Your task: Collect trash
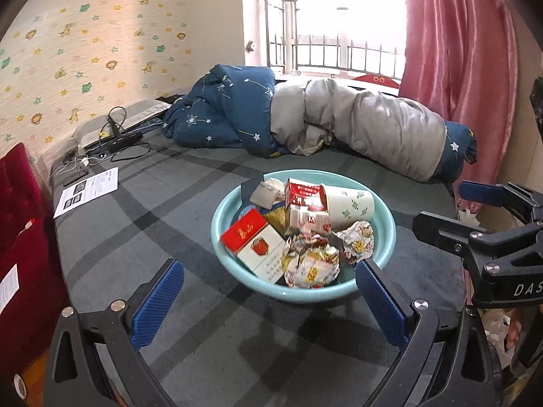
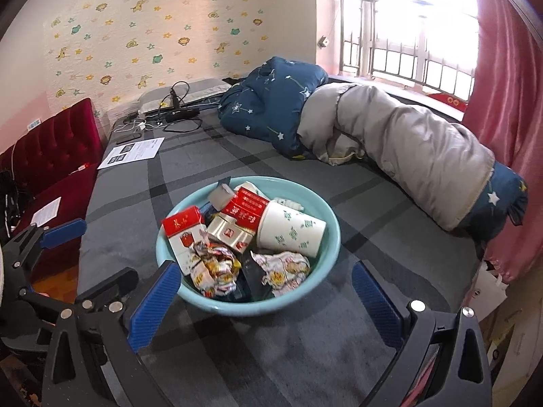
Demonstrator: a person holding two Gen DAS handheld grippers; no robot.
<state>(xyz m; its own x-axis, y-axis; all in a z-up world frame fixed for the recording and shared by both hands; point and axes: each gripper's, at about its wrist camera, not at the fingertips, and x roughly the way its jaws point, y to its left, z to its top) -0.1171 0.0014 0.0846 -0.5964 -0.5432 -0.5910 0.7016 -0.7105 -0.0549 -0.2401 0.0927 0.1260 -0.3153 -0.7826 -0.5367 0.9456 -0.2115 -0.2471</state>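
A teal basin [image 1: 216,227] sits on the grey checked bed, filled with trash. In it lie red-and-white cigarette packs [image 1: 253,239], a tipped paper cup [image 1: 351,203] and crumpled foil wrappers [image 1: 310,266]. My left gripper [image 1: 269,300] is open just short of the basin's near rim, holding nothing. My right gripper [image 2: 266,300] is also open, with the near rim of the basin [image 2: 336,234] between its blue pads, touching nothing that I can see. Each gripper shows in the other's view: right gripper [image 1: 454,208], left gripper [image 2: 90,254].
A rolled blue-and-grey duvet [image 1: 339,122] lies across the far side of the bed. Cables and a pillow [image 1: 115,129] and a printed sheet [image 1: 88,191] are at the far left. A red padded seat [image 2: 54,156] flanks the left, a pink curtain [image 2: 502,101] the right.
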